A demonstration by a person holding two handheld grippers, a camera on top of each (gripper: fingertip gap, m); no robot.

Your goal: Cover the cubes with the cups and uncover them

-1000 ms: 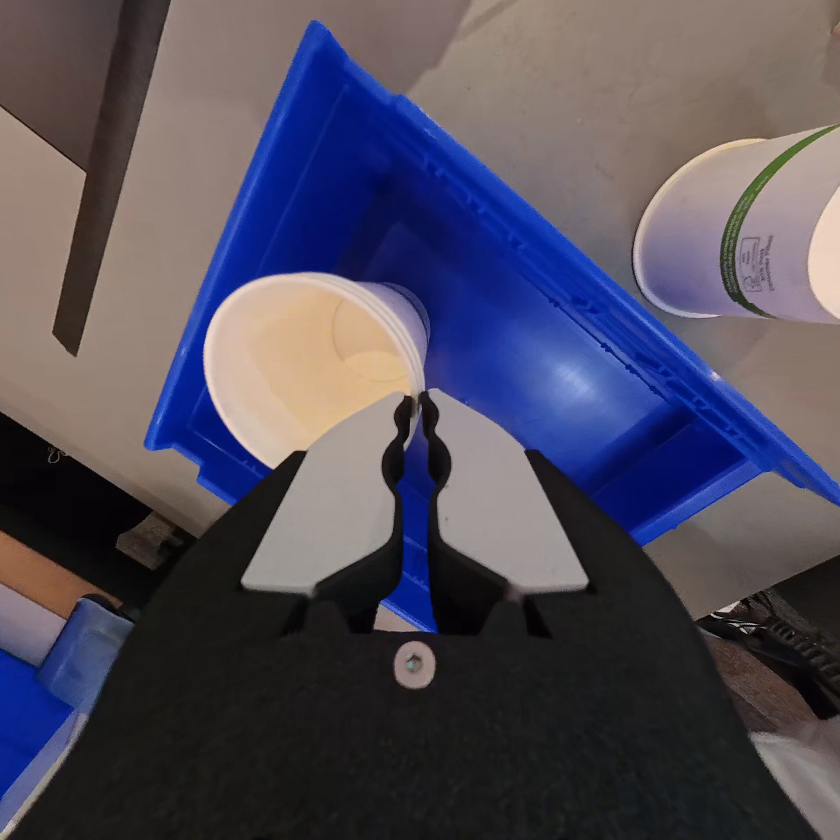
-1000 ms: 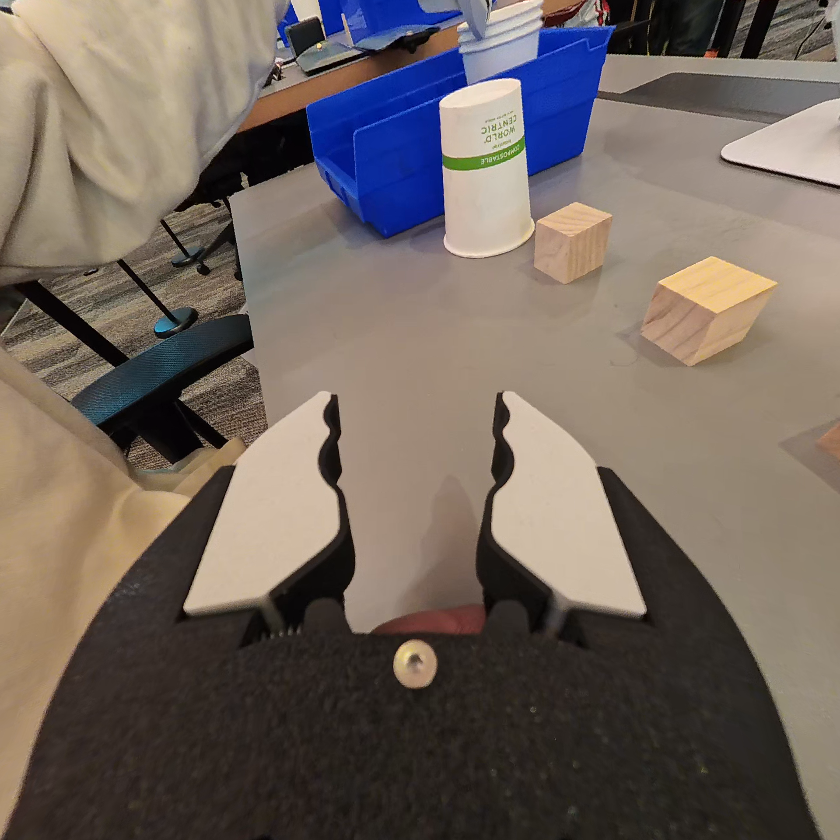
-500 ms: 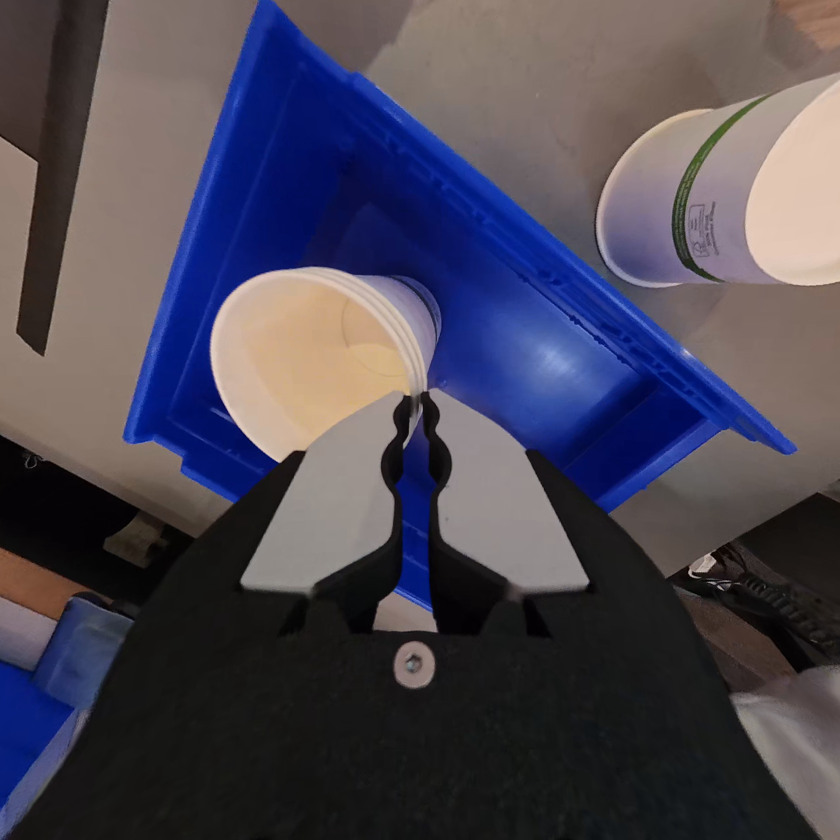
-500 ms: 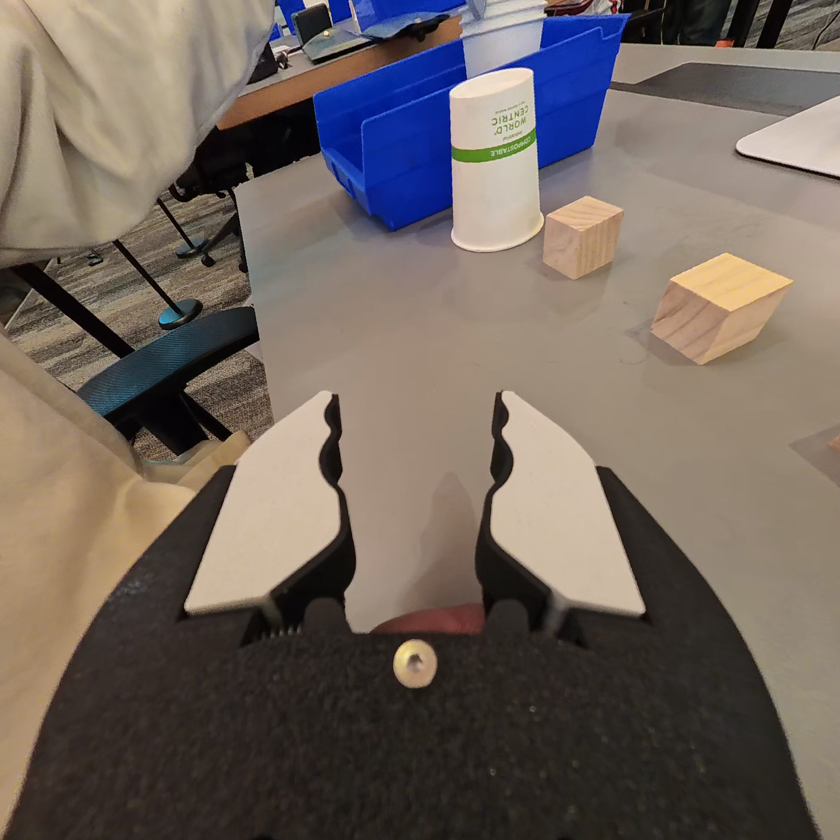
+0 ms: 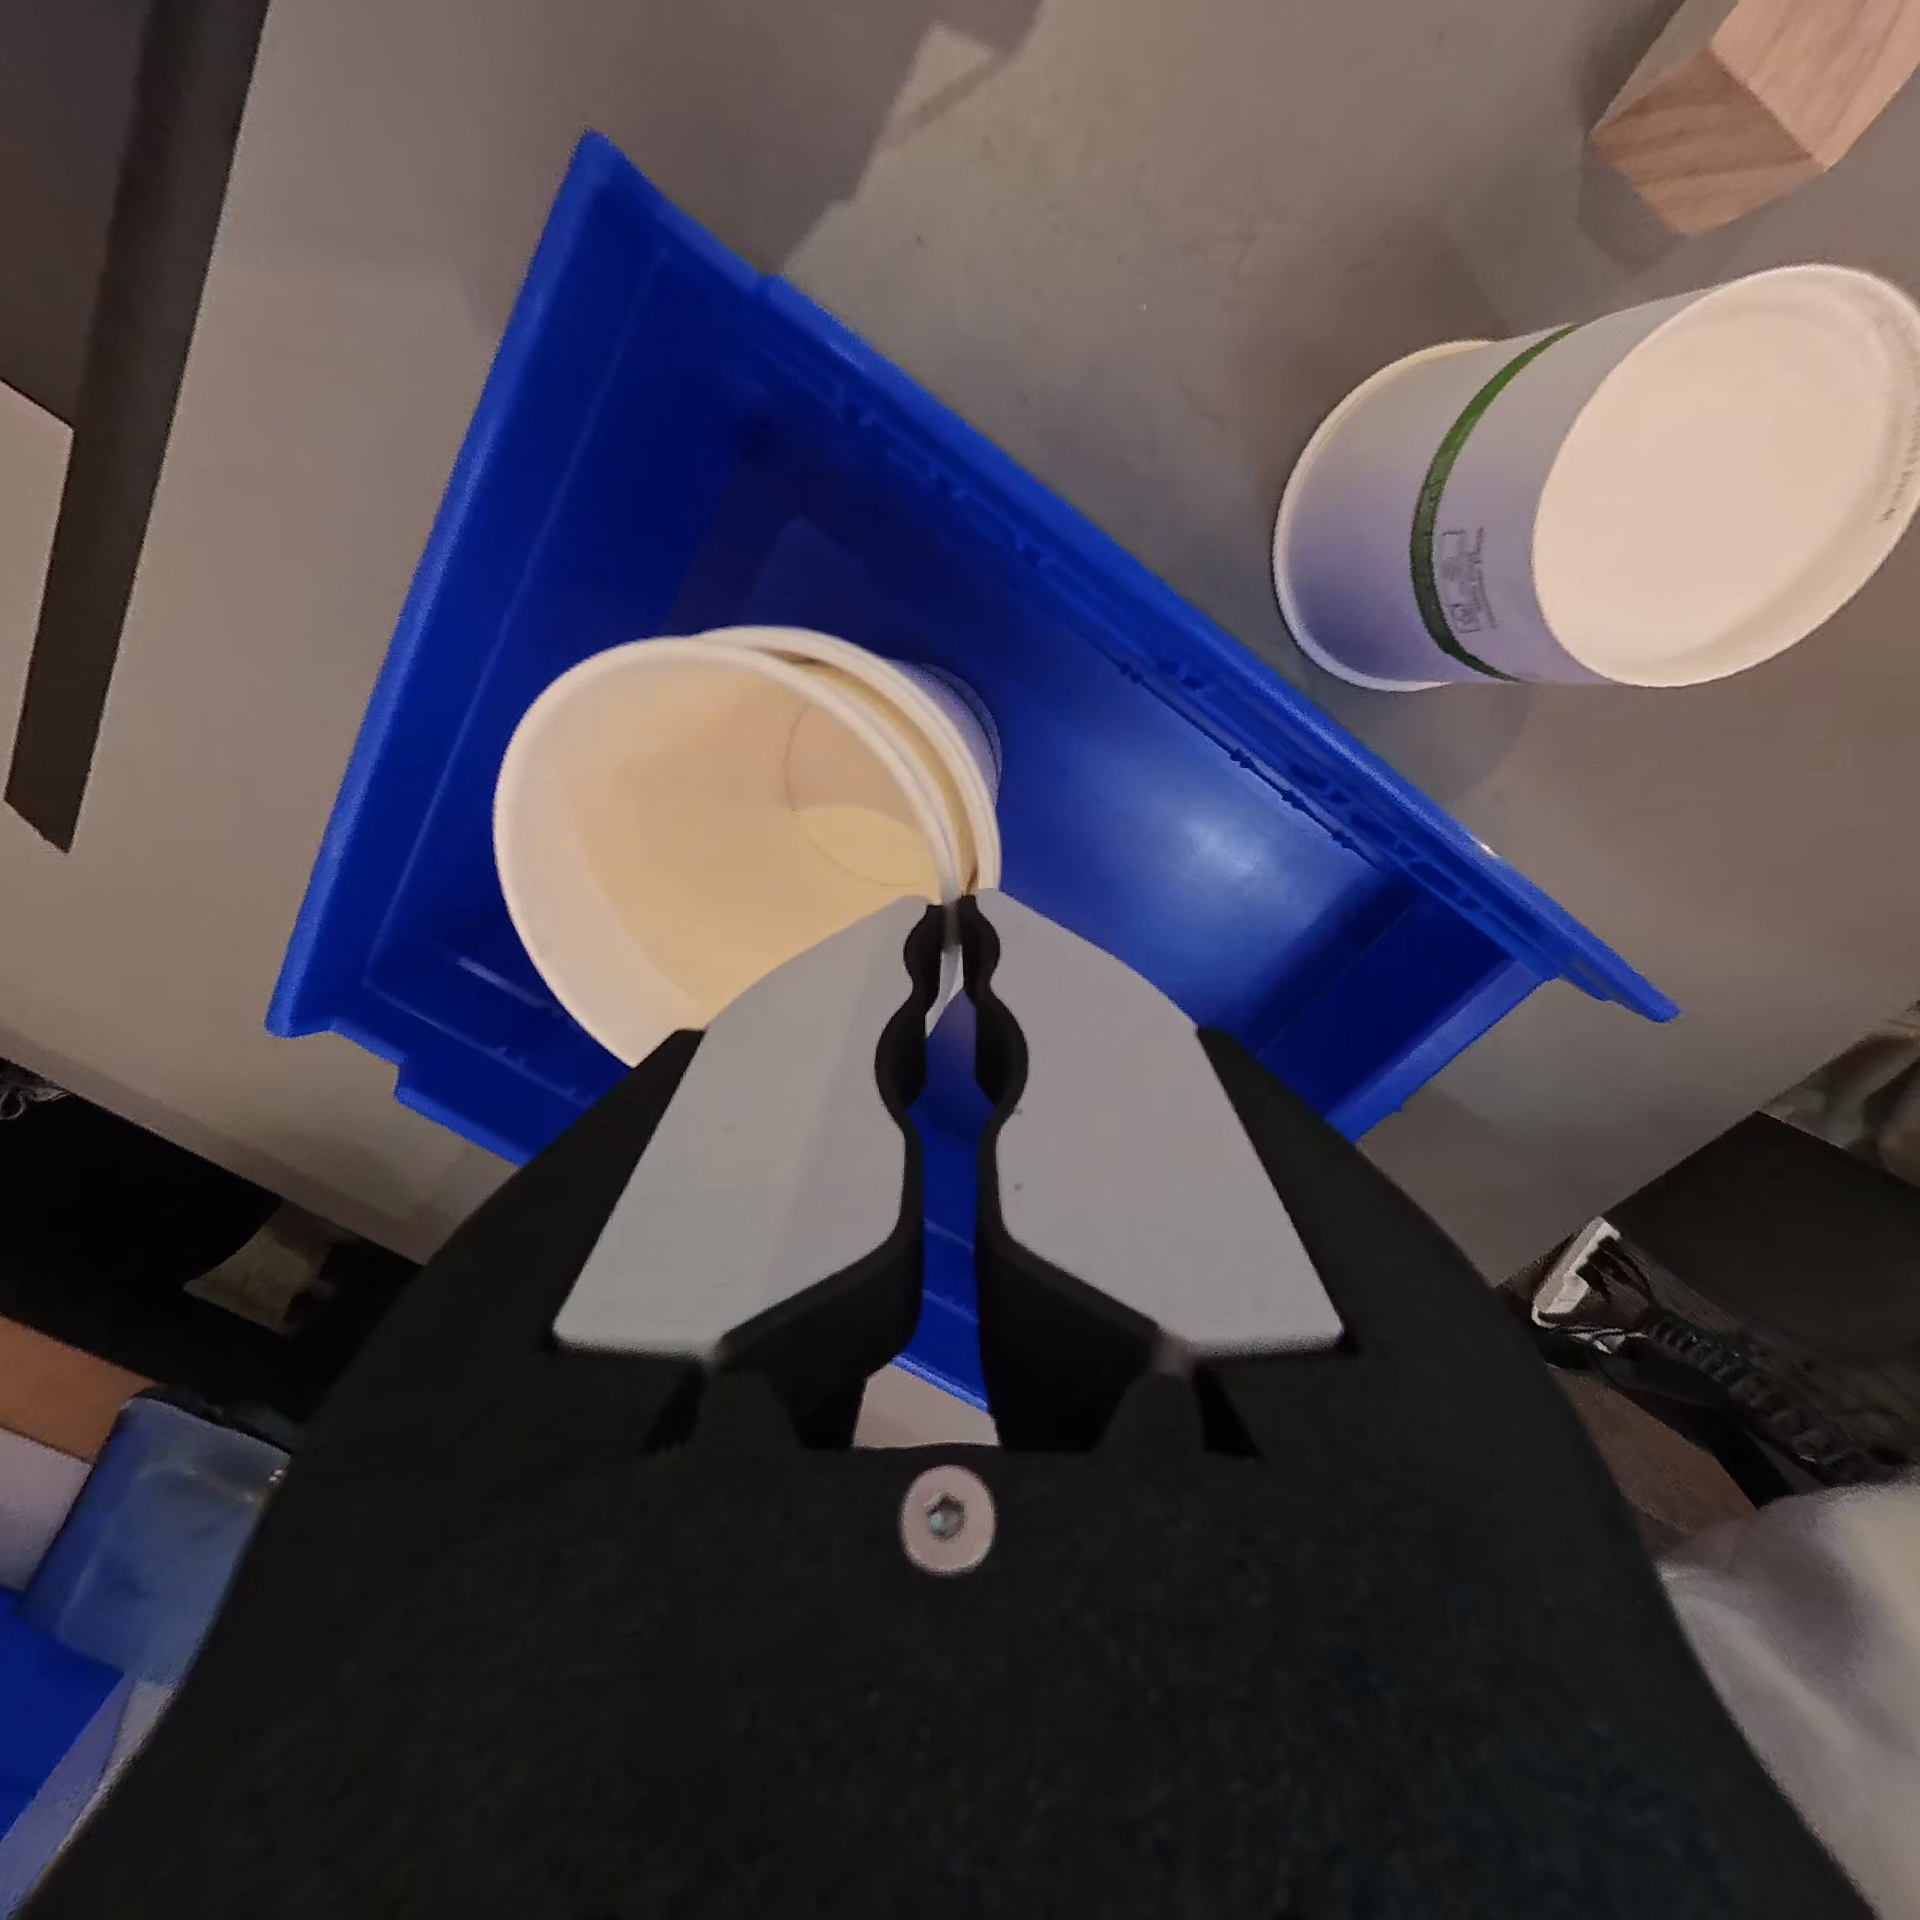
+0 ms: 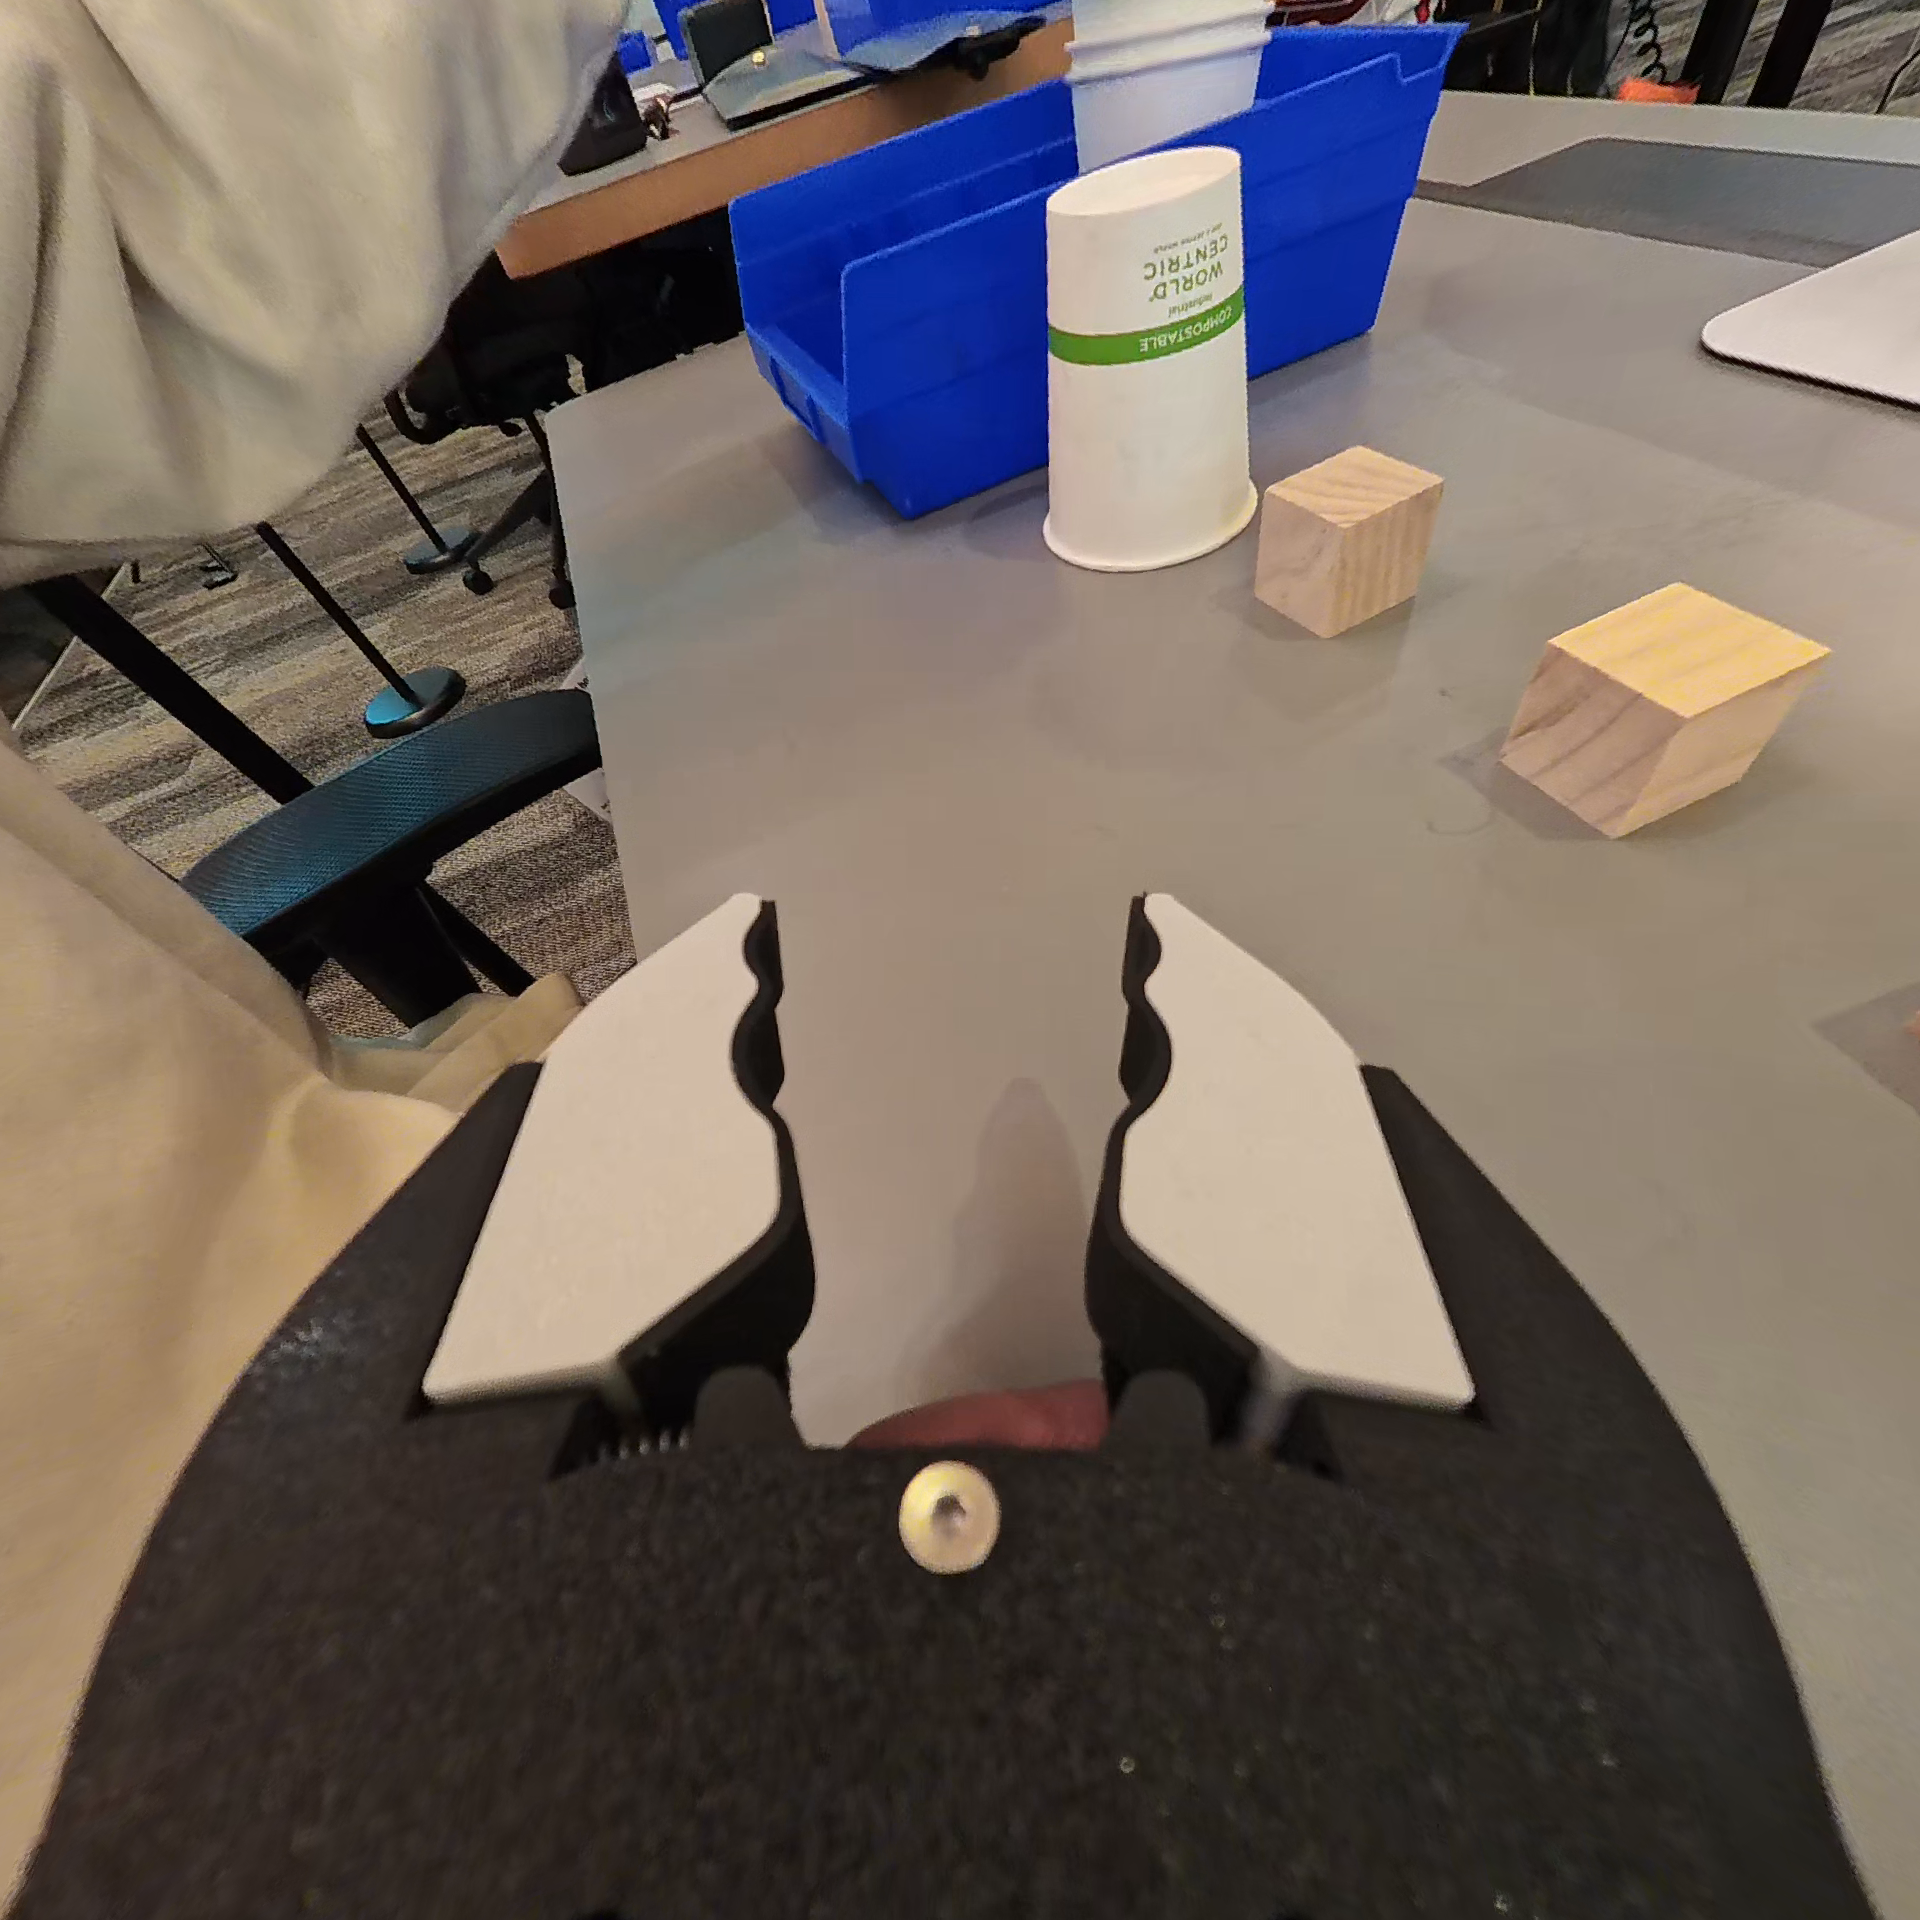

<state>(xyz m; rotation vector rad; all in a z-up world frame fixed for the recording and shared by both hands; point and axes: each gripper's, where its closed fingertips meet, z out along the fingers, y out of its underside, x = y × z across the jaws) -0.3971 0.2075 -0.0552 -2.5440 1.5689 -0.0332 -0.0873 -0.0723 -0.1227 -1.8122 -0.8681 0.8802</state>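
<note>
My left gripper (image 5: 948,914) is shut on the rim of a stack of white paper cups (image 5: 727,831), held above the blue bin (image 5: 1143,831); the stack also shows in the right wrist view (image 6: 1164,83). An upside-down white cup with a green band (image 5: 1558,509) stands on the grey table beside the bin, and shows in the right wrist view (image 6: 1148,364). Two wooden cubes (image 6: 1345,540) (image 6: 1652,707) sit uncovered to its right; one cube corner (image 5: 1745,114) shows in the left wrist view. My right gripper (image 6: 951,925) is open and empty over the table.
A person's cream sleeve (image 6: 239,239) fills the left of the right wrist view. A black chair (image 6: 395,790) stands off the table's left edge. A white flat object (image 6: 1829,322) lies at the far right. Another cube's edge (image 6: 1910,1029) peeks in at the right border.
My left gripper has lifted higher with the cup stack and shifted toward the banded cup, which now shows more fully. My right gripper has barely moved and stays open.
</note>
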